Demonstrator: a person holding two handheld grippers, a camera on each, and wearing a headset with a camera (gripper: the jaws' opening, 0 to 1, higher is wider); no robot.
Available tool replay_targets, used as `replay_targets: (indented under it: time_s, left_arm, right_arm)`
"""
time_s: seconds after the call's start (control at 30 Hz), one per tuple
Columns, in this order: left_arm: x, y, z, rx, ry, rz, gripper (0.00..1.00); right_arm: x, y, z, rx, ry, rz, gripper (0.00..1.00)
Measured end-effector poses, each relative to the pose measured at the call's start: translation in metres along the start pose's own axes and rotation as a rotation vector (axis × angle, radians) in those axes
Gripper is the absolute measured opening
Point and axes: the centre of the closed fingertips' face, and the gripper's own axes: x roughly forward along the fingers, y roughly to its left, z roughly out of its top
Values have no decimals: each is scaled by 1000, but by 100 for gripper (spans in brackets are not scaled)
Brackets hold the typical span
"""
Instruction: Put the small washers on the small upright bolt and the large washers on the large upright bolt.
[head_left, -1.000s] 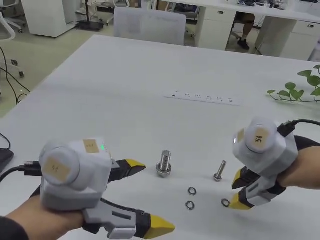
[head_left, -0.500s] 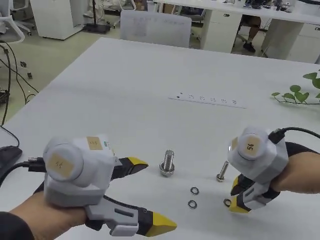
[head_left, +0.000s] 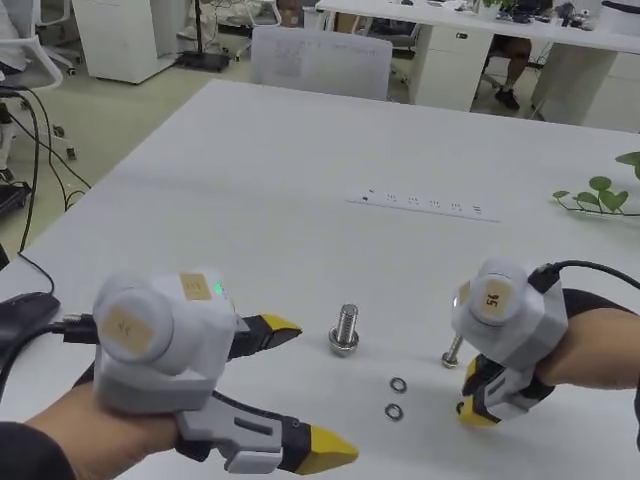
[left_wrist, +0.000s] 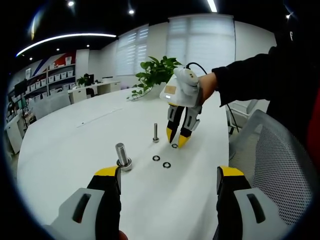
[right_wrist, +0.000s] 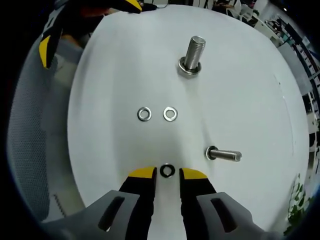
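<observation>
Although both bolts stand upright on the white tabletop, no washer visibly sits on the thin steel small bolt. The ring at the foot of the thick threaded large bolt could be its own flange or a washer; I cannot tell which. The task therefore looks barely begun. The right gripper points down at the table, its yellow-tipped jaws slightly apart and straddling a dark ring-shaped first washer. That washer lies flat near the small bolt and is not clamped. A silvery second washer and a matching third washer lie side by side, nearer the large bolt. The left gripper hovers with its jaws wide apart, holding nothing. Bare table spreads beyond the bolts, but the near edge, with a grey mesh chair past it, is close to the washers.
</observation>
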Motion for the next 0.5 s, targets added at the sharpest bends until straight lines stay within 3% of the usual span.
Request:
replay_targets:
  time_s: [0.5]
  left_arm:
    - [7, 0, -2, 6, 12, -2, 78]
  right_arm:
    - [3, 2, -2, 0, -2, 24, 18]
